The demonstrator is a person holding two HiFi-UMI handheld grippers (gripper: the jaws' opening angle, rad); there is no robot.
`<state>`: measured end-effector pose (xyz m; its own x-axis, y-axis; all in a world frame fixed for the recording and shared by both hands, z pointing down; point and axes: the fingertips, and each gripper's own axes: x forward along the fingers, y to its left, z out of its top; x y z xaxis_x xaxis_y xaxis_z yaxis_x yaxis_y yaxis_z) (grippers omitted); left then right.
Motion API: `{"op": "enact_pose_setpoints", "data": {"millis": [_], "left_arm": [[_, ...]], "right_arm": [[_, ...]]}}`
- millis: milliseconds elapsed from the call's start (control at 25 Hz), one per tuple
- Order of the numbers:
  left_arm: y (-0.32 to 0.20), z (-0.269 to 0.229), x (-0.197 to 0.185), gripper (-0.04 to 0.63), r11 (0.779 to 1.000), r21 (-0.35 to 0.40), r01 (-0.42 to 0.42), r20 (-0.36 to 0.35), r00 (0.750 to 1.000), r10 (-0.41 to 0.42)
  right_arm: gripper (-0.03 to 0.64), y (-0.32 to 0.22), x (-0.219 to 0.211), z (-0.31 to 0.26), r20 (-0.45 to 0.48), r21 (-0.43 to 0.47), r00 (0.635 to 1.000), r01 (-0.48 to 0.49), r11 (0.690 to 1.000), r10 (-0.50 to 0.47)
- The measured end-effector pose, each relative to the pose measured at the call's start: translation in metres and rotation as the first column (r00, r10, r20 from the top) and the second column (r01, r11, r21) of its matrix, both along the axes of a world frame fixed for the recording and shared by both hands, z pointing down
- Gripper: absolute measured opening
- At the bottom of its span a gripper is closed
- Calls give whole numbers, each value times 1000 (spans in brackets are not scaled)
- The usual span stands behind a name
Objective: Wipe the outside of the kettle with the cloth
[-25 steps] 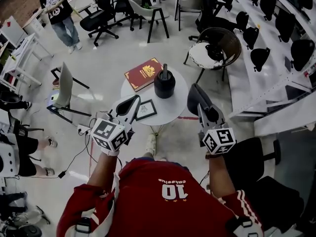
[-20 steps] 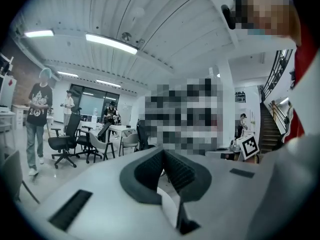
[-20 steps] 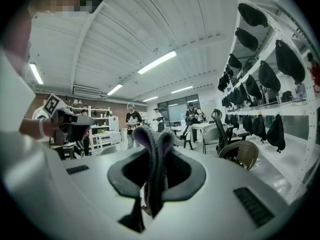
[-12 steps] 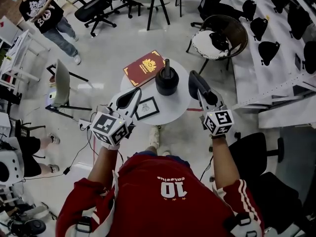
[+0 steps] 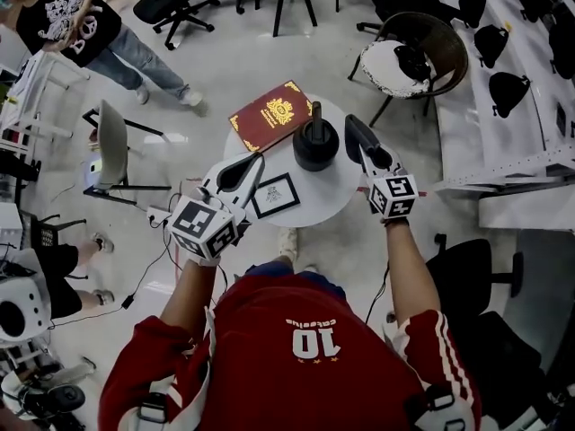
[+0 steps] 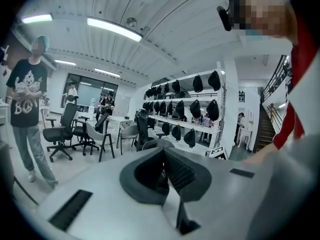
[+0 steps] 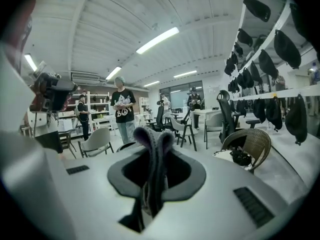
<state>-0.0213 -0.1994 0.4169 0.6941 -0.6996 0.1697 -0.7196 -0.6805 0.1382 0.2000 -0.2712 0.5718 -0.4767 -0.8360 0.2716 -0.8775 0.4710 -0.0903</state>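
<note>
Your left gripper (image 5: 254,163) sits at centre left of the head view, over the left rim of the small round white table (image 5: 334,206). Its tips reach in above the small black-framed picture (image 5: 275,195) lying flat there. In the left gripper view its dark ribbed pads (image 6: 176,171) are pressed together with nothing between them.

Your right gripper (image 5: 350,126) is at centre right of the head view, with its jaw tips just beside the right flank of the squat black kettle (image 5: 316,142). I cannot tell from above whether they touch it. In the right gripper view the jaws are pinched on a folded strip of greyish-lilac ribbed cloth (image 7: 151,151). The cloth loops up over the jaw tips and fills the gap between them.

The kettle stands upright on the upper half of the table, with its handle and spout rising toward the top of the frame. Just to its left lies a red hardback book with a gold emblem (image 5: 269,115), overhanging the table's upper left edge.

At the upper right of the frame stands a dark wicker chair with a white cushion (image 5: 393,68). A person in a black printed T-shirt (image 5: 63,21) stands at the upper left.
</note>
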Motion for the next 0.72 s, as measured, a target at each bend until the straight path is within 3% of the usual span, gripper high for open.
{"op": "enact_pose_setpoints", "data": {"millis": [400,720], "left_arm": [[-25,20,-15,8,999,-48,-9,16,1000,10],[-32,22,-22,8,998,-56,-16,16,1000,17]], "right_arm": [[60,-58,-25,50,-78,-65,996,46,997,-51],[58,-59,-37,74,-70,-141,991,101,985,-112]]}}
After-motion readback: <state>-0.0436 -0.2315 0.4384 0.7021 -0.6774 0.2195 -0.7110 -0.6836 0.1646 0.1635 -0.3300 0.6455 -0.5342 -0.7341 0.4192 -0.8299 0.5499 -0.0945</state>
